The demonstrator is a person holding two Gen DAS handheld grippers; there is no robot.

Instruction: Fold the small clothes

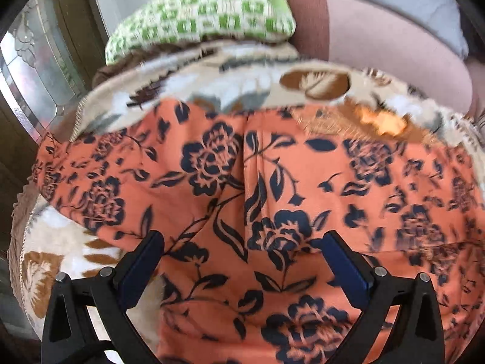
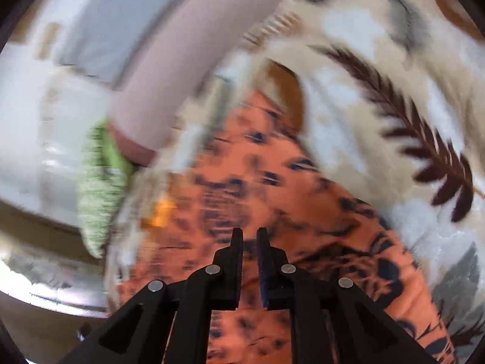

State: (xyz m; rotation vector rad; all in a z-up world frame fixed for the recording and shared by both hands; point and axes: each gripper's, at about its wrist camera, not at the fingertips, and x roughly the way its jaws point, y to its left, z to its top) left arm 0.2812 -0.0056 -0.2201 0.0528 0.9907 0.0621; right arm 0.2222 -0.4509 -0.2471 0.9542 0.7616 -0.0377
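Bright, soft daylight throughout, coming off the glass door at left. Strong fisheye bending, dark corners. Left view mostly sharp, slight smear on the green pillow. Right view heavily motion-blurred, only the black fingers crisp. No harsh shadows.

Background objects. A plush blanket, cream with white flowers and brown and grey leaf motifs, covers the supporting surface; in the right wrist view a dark brown fern-like frond is printed on it. At its far edge lies a green-and-white checked cushion, touching a pale pink bolster-like roll beside it. A dark wooden frame with patterned glass stands at the left. The right wrist view is strongly blurred.
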